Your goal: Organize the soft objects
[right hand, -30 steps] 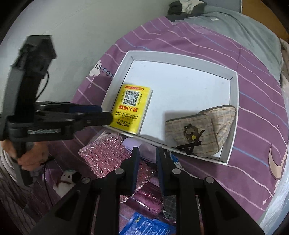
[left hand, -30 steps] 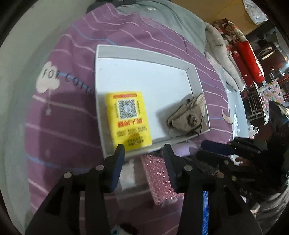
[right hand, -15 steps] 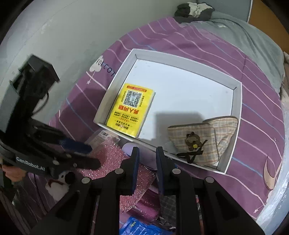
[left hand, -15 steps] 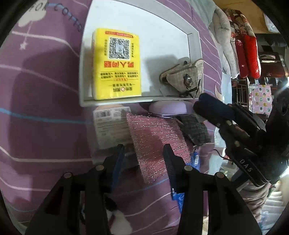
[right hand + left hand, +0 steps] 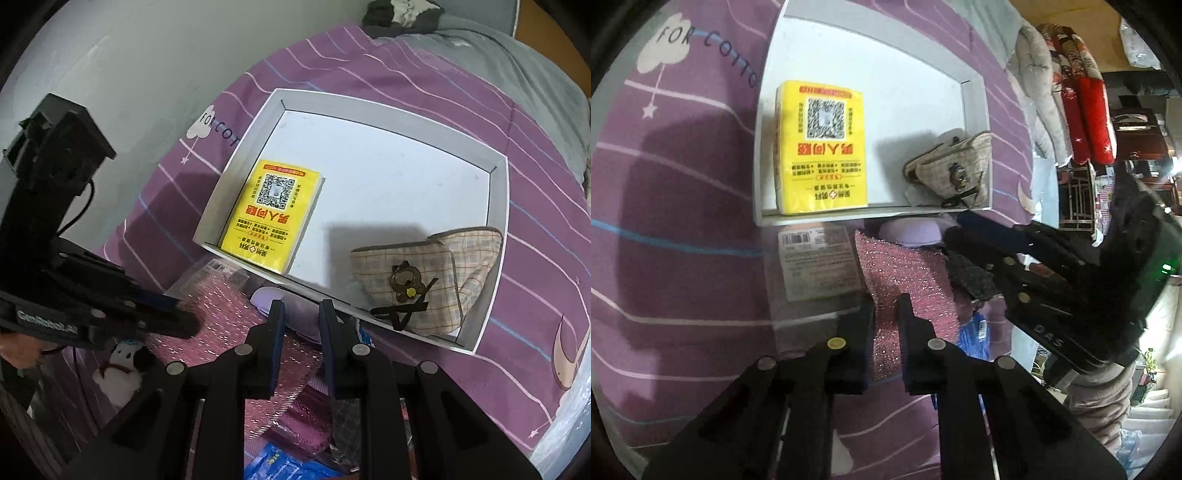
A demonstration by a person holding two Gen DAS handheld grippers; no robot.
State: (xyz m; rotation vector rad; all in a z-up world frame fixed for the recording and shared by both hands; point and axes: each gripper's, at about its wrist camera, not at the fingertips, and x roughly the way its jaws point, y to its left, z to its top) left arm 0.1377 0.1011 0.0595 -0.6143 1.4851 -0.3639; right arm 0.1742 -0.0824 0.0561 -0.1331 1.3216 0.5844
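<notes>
- Step in hand: the left gripper is closing its jaws on the pink sparkly cloth, which lies on the bed just beside the white tray.
- The right gripper hovers with its jaws close together and holding nothing.
- Next: lift the cloth and put it in the tray beside the yellow pack.

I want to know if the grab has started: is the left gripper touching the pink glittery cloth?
Touching. In the left wrist view the closing left gripper has the pink glittery cloth between its fingers.
</notes>
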